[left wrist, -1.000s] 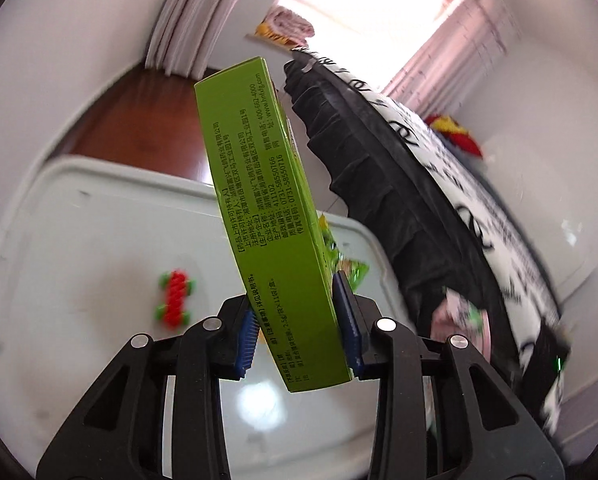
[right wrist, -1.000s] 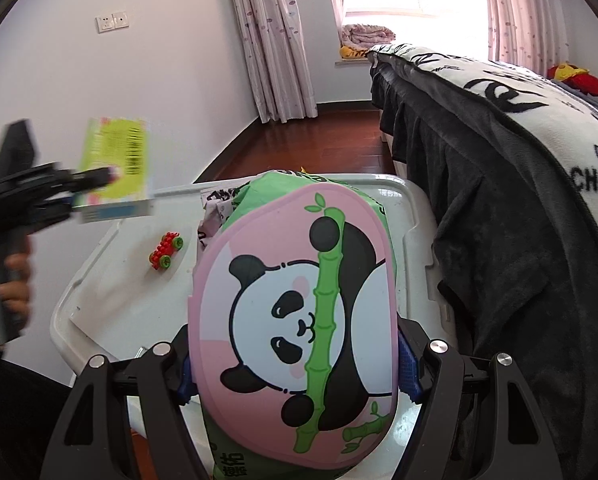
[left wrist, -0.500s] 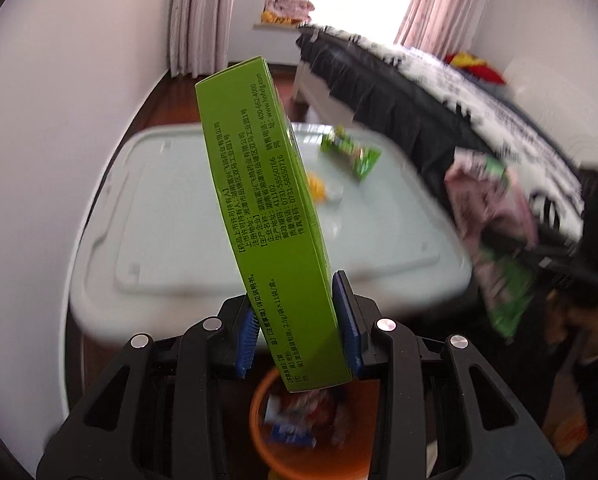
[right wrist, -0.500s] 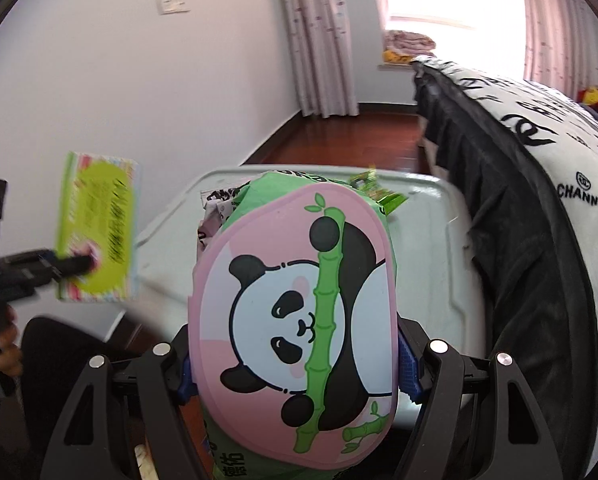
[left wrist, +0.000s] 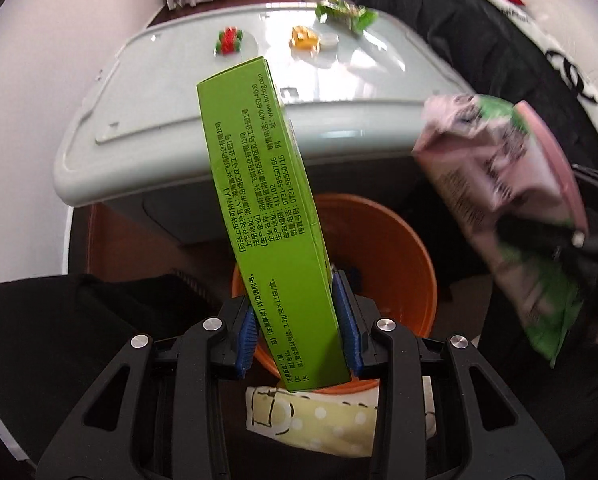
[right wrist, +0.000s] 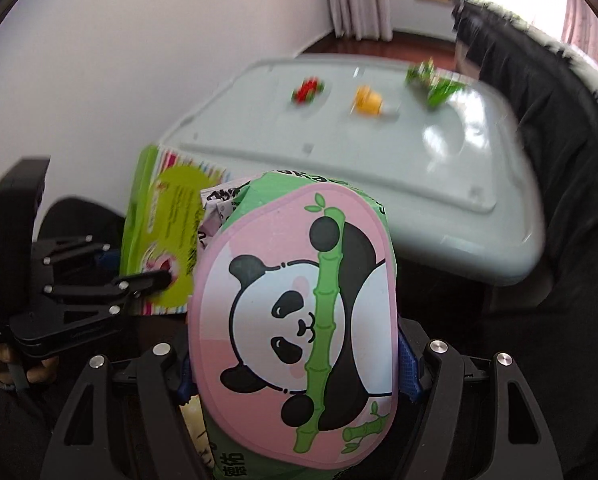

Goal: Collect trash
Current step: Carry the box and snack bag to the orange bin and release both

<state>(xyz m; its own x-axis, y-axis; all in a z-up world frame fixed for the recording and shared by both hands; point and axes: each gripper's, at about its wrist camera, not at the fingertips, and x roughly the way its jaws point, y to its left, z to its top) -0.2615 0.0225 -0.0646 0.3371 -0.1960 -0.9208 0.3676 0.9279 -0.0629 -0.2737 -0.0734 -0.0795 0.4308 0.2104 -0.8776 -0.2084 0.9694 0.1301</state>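
My left gripper (left wrist: 299, 328) is shut on a green cardboard box (left wrist: 267, 216) and holds it upright above an orange bin (left wrist: 395, 252) on the floor. The box also shows in the right wrist view (right wrist: 163, 240). My right gripper (right wrist: 295, 368) is shut on a pink and green panda wipes pack (right wrist: 299, 312), which also shows at the right of the left wrist view (left wrist: 507, 184), above the bin's right side. A green wrapper (left wrist: 347, 12) lies on the far part of the pale table (left wrist: 147, 92).
A red and green toy (left wrist: 229, 40) and a yellow piece (left wrist: 305, 38) lie on the table. A bed with a dark cover (left wrist: 479, 40) stands to the right. A yellow dotted cloth (left wrist: 323, 420) lies beside the bin. White wall to the left.
Both grippers have pulled back from the table and tipped downward. The orange bin has come into view under the green box, and the panda pack has moved beside it.
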